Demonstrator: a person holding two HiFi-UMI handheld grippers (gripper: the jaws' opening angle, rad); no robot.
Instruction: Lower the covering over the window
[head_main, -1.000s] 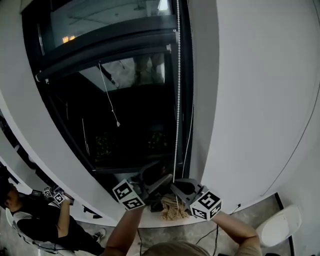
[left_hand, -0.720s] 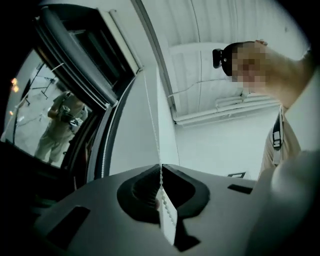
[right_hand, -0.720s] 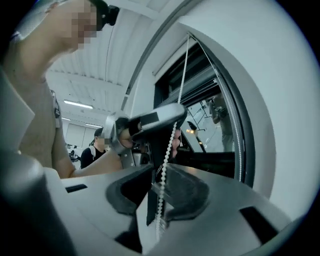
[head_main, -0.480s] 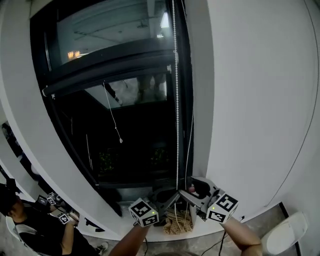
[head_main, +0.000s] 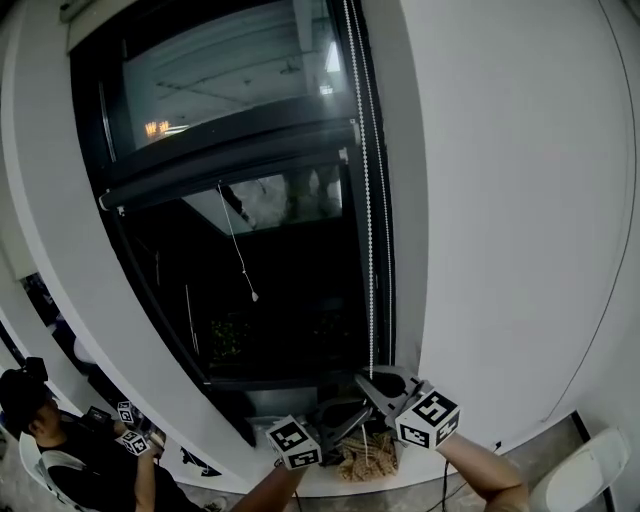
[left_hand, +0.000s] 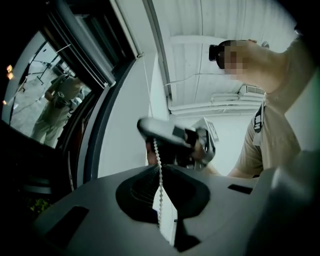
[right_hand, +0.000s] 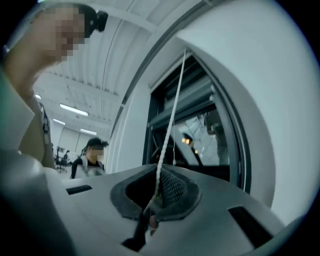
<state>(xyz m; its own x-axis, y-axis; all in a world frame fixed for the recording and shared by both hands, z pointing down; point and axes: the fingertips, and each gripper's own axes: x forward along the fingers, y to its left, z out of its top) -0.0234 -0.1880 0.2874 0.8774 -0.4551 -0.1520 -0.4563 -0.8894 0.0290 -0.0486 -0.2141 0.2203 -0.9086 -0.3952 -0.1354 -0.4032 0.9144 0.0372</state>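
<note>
White bead chain (head_main: 367, 250): hangs straight down the right edge of the window (head_main: 280, 310), close to the pale wall (head_main: 500, 200). Both grippers grip it just above the sill.
Blind (head_main: 230, 160): its bottom bar lies across the upper part of the window, with dark bare glass below. A thin pull cord (head_main: 238, 250) dangles from the bar.
Left gripper (head_main: 352, 412): jaws are pressed together on the chain, which passes up between them. It is the lower of the two.
Right gripper (head_main: 372, 380): jaws have just been closing and now pinch the chain, just above the left gripper.
Person (head_main: 60, 455): at the lower left, well apart from the window.
</note>
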